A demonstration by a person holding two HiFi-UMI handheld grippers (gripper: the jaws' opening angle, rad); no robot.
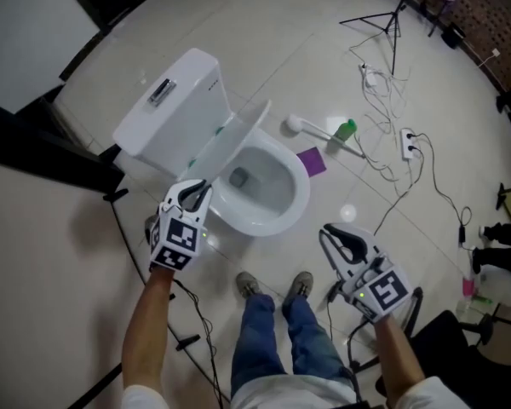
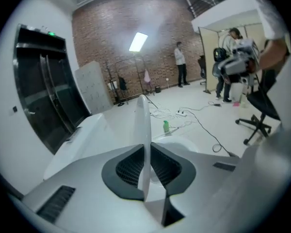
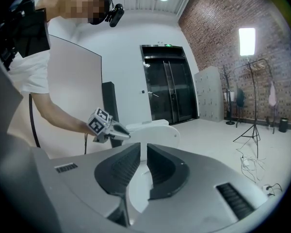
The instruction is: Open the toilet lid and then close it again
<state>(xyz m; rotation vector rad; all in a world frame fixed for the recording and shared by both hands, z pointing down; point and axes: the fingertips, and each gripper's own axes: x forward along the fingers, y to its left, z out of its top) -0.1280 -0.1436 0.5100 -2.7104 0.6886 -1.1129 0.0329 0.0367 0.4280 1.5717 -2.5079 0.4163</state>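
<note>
While the left gripper (image 1: 198,194) clamps the lid (image 1: 235,140), cables (image 1: 383,157) lie beyond.

Head camera looks steeply down; all views share the toilet lid (image 1: 234,139).

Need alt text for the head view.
Seen from above, a person's left claw pinches the edge of the raised toilet lid, with the bowl open below. The right claw hangs shut and empty beside the person's shoes, touching nothing.
</note>
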